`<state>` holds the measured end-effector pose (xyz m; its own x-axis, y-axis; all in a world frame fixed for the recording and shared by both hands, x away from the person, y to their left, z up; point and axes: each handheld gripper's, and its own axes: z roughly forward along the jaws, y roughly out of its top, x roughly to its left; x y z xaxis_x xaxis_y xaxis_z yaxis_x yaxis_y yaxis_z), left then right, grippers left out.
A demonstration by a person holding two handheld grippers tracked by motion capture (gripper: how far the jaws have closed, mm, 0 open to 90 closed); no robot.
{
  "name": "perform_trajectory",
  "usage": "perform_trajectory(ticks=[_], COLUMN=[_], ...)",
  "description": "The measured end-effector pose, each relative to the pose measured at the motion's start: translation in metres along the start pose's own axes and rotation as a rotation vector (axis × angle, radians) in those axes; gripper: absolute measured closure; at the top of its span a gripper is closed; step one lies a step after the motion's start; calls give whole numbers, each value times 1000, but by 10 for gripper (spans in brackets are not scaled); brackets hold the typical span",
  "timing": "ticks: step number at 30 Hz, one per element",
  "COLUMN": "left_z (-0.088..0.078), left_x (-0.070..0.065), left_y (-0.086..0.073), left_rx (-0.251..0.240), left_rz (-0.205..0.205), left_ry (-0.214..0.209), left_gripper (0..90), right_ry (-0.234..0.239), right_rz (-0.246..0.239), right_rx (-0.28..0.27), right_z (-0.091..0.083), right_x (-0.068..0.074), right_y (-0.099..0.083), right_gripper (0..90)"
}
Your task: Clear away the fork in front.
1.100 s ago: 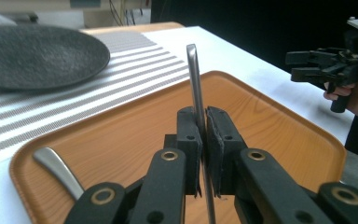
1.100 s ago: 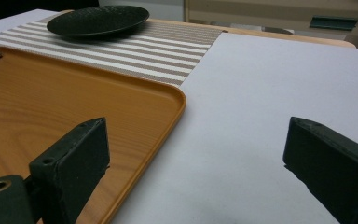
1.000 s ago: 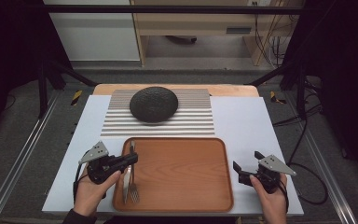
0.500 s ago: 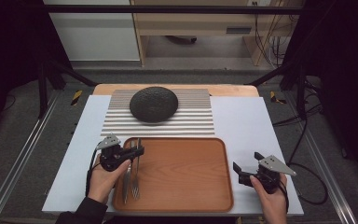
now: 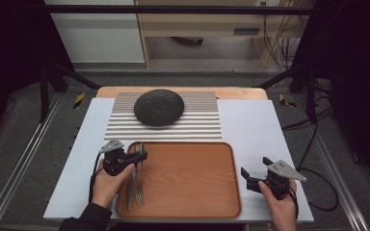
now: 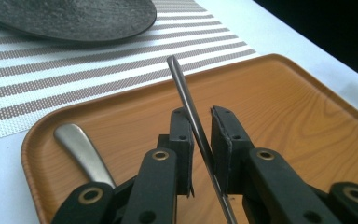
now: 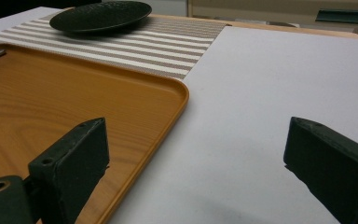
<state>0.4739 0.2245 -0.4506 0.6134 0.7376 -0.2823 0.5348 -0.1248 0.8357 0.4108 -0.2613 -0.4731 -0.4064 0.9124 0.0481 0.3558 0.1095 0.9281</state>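
Wood-grain tray (image 5: 188,178) sits at the near edge of the table, on a white mat (image 5: 250,120).

Near zone:
- The right gripper (image 5: 254,166) is held over the white mat, just beside the tray's right rim and towards the near right corner of the mat. In the right gripper view its jaws stand wide apart (image 7: 198,140) with nothing between them. Bare mat lies beneath, and the tray's corner (image 7: 51,102) is to one side.
- The left gripper (image 5: 142,155) is at the tray's left end, close to its far left corner, and points across the tray.
- The fork (image 5: 140,185) lies lengthwise along the left end of the tray, tines towards the near edge. Its thin handle (image 6: 186,98) passes between the left gripper's jaws (image 6: 199,114).
- Those jaws are narrow and have just been opening. The handle rests against one pad, and a slim gap shows at the other, so there is no clamping.
- A second utensil (image 5: 131,185) lies just beside the fork, on the side nearer the tray's left rim. Its rounded handle (image 6: 81,149) lies flat on the wood.

Far zone:
- A striped placemat (image 5: 120,127) lies just beyond the tray's far rim.
- A dark textured plate (image 5: 158,107) rests on it, centred near the placemat's far edge and well apart from both grippers.
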Motion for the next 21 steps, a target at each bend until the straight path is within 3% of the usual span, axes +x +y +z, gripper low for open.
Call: perform_trajectory(ticks=[21], left_z=[-3], left_x=[1], left_y=[0], left_rx=[-22], left_rz=[-4], left_ry=[54], left_gripper=[779], right_ry=[8], right_rz=[-3], right_rx=[4], right_z=[0], right_x=[0], right_y=[0], right_gripper=[72])
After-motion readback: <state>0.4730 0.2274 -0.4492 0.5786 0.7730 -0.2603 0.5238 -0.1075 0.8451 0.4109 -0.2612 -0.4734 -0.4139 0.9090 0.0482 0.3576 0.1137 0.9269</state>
